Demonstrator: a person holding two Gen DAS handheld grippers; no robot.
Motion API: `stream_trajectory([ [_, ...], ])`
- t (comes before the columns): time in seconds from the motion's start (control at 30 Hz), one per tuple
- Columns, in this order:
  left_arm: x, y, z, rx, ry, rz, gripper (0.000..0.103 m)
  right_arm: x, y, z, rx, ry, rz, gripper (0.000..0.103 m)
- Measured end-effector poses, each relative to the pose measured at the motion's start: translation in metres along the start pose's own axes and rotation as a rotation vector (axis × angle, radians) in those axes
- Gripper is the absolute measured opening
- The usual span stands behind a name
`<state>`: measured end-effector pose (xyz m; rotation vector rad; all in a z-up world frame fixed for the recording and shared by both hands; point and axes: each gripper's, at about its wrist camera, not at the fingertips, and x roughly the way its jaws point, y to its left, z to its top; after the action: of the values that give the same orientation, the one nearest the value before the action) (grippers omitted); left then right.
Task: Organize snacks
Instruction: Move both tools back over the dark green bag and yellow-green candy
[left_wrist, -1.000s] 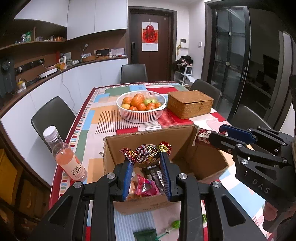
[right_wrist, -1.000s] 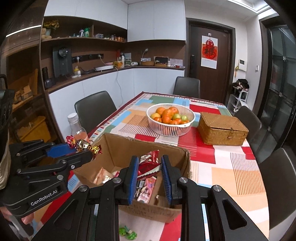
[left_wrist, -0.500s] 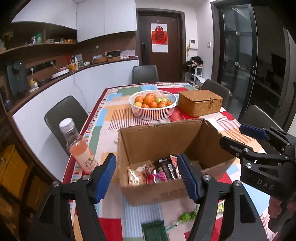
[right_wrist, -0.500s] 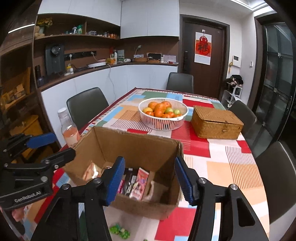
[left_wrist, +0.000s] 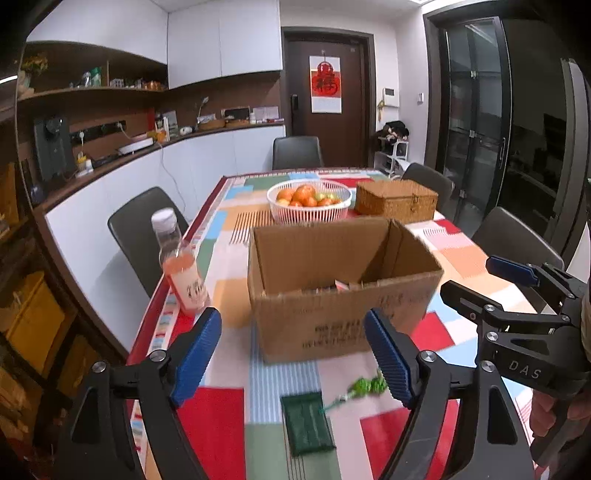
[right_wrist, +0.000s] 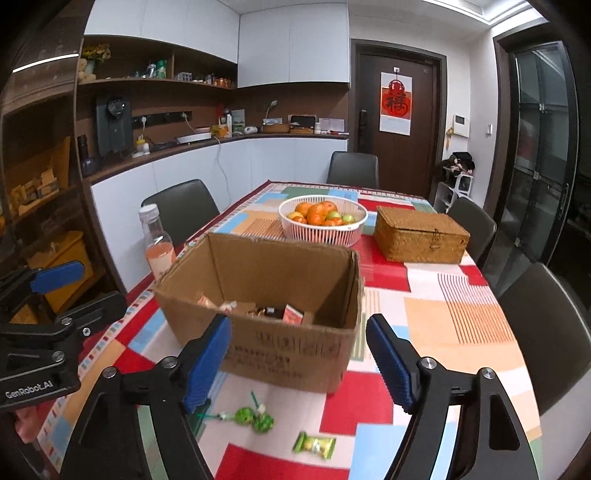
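An open cardboard box (left_wrist: 343, 295) stands on the table with several snack packets inside (right_wrist: 273, 312); it also shows in the right wrist view (right_wrist: 288, 347). My left gripper (left_wrist: 293, 356) is open and empty, held back from the box's near side. My right gripper (right_wrist: 297, 360) is open and empty, also short of the box. On the table in front of the box lie a dark green packet (left_wrist: 306, 422), green wrapped candies (right_wrist: 253, 417) and a yellow-green candy (right_wrist: 316, 445). The green candies also show in the left wrist view (left_wrist: 365, 386).
A bottle of pink drink (left_wrist: 181, 266) stands left of the box near the table edge. A white basket of fruit (left_wrist: 309, 201) and a wicker box (left_wrist: 397, 201) sit behind. Dark chairs (left_wrist: 140, 229) ring the table with the patterned cloth (right_wrist: 443, 317).
Both grippers opened and let their snacks drop into the box. Both then pulled back and lower, so the box now looks farther away and candies on the table show.
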<state>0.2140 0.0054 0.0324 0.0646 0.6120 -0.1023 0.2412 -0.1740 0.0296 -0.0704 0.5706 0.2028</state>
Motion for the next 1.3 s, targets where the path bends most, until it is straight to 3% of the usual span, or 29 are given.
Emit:
stream_trajectory([
  [0.43, 0.014, -0.009, -0.065, 0.024, 0.167, 0.015, 0.081, 0.008, -0.007, -0.060, 0.055, 0.166, -0.013, 0.076],
  [0.9, 0.074, -0.006, -0.119, -0.020, 0.387, -0.001, 0.081, 0.042, -0.010, -0.107, 0.053, 0.338, -0.052, 0.076],
  [1.3, 0.119, -0.003, -0.124, -0.042, 0.447, -0.002, 0.081, 0.081, -0.023, -0.122, 0.075, 0.405, -0.122, 0.076],
])
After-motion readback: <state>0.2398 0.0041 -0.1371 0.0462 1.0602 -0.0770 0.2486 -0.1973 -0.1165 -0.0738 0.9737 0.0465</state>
